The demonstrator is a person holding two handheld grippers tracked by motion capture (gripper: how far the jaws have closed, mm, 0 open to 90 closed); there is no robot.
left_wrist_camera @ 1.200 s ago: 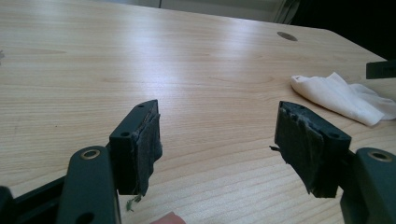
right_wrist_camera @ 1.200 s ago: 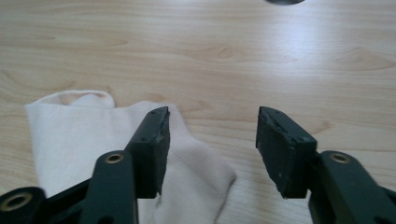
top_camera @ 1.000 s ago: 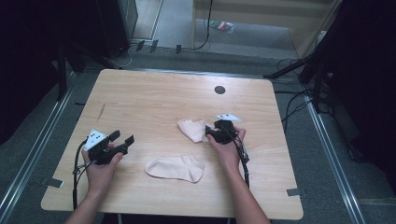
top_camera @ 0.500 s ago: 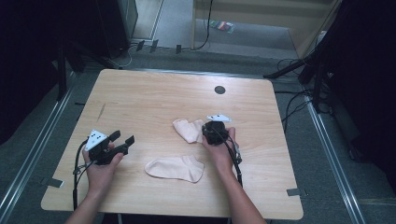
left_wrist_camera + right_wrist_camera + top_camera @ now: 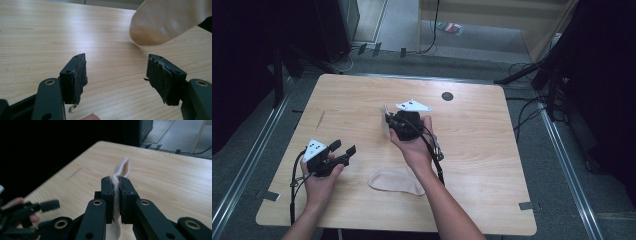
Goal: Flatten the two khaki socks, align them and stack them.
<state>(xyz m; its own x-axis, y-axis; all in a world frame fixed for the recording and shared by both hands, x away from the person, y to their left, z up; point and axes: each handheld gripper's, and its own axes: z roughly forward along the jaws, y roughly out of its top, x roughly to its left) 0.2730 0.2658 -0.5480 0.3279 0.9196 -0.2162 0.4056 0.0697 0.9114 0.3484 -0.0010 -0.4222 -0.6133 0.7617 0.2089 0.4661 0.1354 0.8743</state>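
Light wooden table (image 5: 492, 165) with rounded corners, small dark round spot (image 5: 447, 96) near far edge. Grey floor (image 5: 562, 200) around it, black cables (image 5: 527, 107) trailing at right, tape strips (image 5: 525, 205) beside table's near corners. Dark cabinet (image 5: 339, 22) beyond, far left.

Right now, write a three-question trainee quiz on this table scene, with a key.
1. True or false: the right gripper is shut on a sock.
2. Where is the other sock? A) flat on the table, B) in the left gripper, C) on the floor.
3. Fill in: the left gripper's jaws stand ____ with nothing between them.

Key: 1 true; 2 A; 3 open.
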